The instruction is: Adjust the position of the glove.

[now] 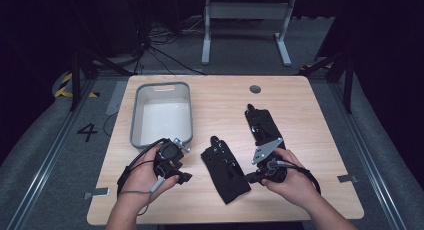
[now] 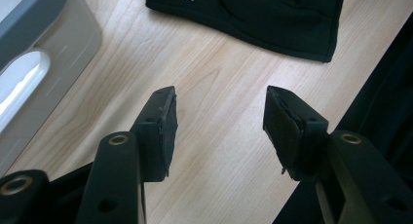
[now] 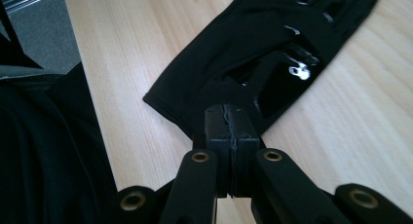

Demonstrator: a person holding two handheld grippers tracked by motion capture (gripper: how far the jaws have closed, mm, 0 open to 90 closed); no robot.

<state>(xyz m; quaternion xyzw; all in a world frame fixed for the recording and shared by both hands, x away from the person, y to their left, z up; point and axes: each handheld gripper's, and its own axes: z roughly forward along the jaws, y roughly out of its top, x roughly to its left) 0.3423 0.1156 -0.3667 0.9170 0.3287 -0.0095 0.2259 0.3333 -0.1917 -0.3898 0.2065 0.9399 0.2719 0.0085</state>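
The black glove (image 3: 263, 63) lies flat mid-table near the front edge, its cuff pinched btw my right gripper (image 3: 229, 121) pads, w/ my left gripper (image 2: 219, 126) jaws spread over bare wood beside the grey bin (image 1: 161, 115).

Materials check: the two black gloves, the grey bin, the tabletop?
Gloves: seemingly matte black fabric, stitched hem, with glossy patches that glint. Bin: likely moulded grey plastic, smooth whitish inside. Tabletop: pale wood grain, satin; laminate or veneer, can't tell.
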